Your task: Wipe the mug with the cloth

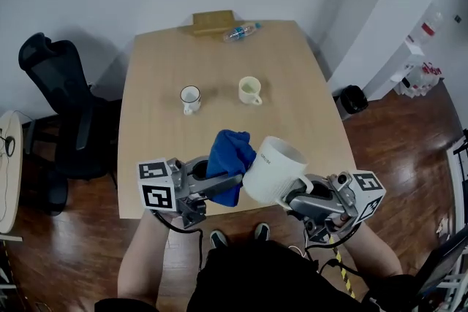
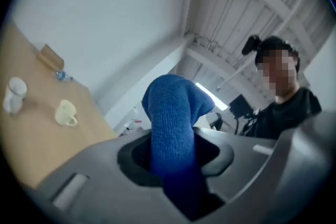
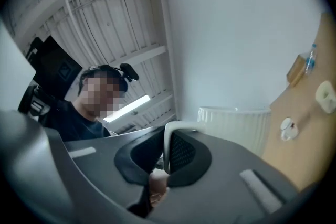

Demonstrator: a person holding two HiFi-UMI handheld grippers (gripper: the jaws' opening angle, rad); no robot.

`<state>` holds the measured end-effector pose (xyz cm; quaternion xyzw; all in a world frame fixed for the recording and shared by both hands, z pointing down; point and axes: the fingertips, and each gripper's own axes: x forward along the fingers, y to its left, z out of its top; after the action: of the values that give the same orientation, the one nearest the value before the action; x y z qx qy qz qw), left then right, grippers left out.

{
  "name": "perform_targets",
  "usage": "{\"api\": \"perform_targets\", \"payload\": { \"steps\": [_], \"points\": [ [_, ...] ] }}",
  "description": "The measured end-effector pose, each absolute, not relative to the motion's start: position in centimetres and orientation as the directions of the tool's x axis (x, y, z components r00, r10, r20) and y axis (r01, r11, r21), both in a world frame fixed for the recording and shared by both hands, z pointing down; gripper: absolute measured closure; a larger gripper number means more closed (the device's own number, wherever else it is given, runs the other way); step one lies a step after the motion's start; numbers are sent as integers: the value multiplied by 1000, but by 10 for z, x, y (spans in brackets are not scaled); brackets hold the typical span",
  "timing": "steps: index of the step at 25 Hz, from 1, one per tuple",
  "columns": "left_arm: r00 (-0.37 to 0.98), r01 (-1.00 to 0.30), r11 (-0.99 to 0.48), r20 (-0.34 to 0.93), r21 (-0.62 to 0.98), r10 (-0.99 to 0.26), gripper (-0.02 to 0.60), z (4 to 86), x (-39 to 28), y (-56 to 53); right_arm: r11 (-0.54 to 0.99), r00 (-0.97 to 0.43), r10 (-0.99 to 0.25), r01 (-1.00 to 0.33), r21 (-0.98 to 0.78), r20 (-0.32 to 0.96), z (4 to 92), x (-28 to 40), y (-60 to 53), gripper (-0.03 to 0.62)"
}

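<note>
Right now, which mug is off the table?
The big ribbed white mug, held in the right gripper; both small mugs sit on the table.

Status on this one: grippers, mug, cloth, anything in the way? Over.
Left gripper shut on blue cloth. Right gripper shut on white mug by its handle, held above table. Cloth beside mug, contact unclear. Two cups far back, nothing blocking.

**Two grey hand-held grippers, wearer in black**

The left gripper (image 1: 232, 181) and right gripper (image 1: 292, 196) have grey bodies with dark hollows at the finger roots. Behind the fingers each carries a white marker cube (image 1: 157, 184) printed with black squares. Further back trail a black cable (image 1: 200, 248) and a yellow-and-black striped cable (image 1: 342, 270). The person wears a black top (image 1: 278, 278) and dark shoes (image 1: 218, 238).
</note>
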<state>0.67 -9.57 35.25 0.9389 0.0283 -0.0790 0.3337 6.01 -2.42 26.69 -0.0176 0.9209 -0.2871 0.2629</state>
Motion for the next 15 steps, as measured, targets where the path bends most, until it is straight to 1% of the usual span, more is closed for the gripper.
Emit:
{"api": "perform_targets", "payload": {
  "steps": [3, 5, 6, 8, 10, 12, 14, 15],
  "points": [
    [920, 357, -640, -375, 681, 113, 440, 349, 11, -76, 807, -795, -73, 307, -504, -602, 229, 50, -2, 591],
    [835, 516, -548, -530, 659, 149, 442, 337, 18, -55, 784, -733, -44, 395, -478, -679, 211, 45, 4, 591],
    [779, 587, -508, -611, 630, 143, 442, 328, 20, -46, 774, -700, -36, 431, -463, -713, 203, 43, 4, 591],
    [655, 698, -450, -751, 557, 86, 442, 309, 20, -34, 761, -641, -27, 485, -432, -767, 191, 40, 4, 591],
    [546, 763, -416, -838, 494, 8, 442, 295, 19, -30, 750, -594, -29, 518, -410, -804, 183, 39, 2, 591],
    [495, 784, -405, -867, 471, -51, 442, 286, 17, -30, 745, -562, -43, 533, -401, -826, 178, 41, -2, 591],
    [543, 734, -438, -836, 519, -79, 442, 288, 19, -33, 750, -551, -61, 525, -402, -832, 174, 45, -4, 591],
    [596, 676, -473, -797, 564, -98, 442, 292, 19, -38, 758, -556, -76, 508, -410, -828, 174, 48, -5, 591]
  ]
}}
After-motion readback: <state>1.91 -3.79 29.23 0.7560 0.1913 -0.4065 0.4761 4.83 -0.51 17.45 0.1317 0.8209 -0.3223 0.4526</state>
